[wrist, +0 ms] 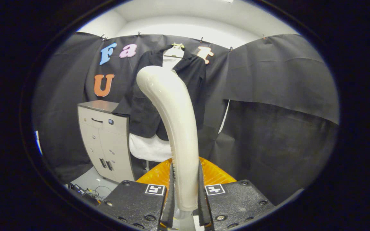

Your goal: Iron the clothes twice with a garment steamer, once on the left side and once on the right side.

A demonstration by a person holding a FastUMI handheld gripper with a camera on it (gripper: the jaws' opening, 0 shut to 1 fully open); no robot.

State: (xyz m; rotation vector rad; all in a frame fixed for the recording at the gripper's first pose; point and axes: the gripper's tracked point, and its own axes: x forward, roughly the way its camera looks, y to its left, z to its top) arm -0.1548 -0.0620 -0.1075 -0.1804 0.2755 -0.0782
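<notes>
The tool (pixel 185 189) is gripping the glossy cream-white curved plastic garment steamer (pixel 175 128), both fingers pressing against its lower handle, one on each side. The steamer is rising from between the fingers and arching toward eleven o'clock, its rounded head sitting in front of the garment's chest. The dark black jacket (pixel 191 77) is hanging on a pale hanger (pixel 177 48) over a white shirt or lining, whose hem (pixel 146 149) is showing below the jacket, all against the black cloth wall straight ahead at twelve. Whether the head is touching the fabric, I cannot tell; it is overlapping the jacket from this angle.

At nine o'clock of the steamer, a grey-beige cabinet with drawer and doors (pixel 106 141) is standing on the floor, the jacket's sleeve draping onto its top corner. Some cables (pixel 88 192) are lying on the floor at about eight o'clock from the tool. An orange ribbed base (pixel 214 173) is peeking out just behind the fingers.

As I read it, the pass is just getting under way. Doing it well is looking like this: keeping the grip firm so the handle is not twisting, holding the head flat to the cloth, and drawing it down one side panel in a slow, straight stroke before crossing to the other side. That draped sleeve could snag.
</notes>
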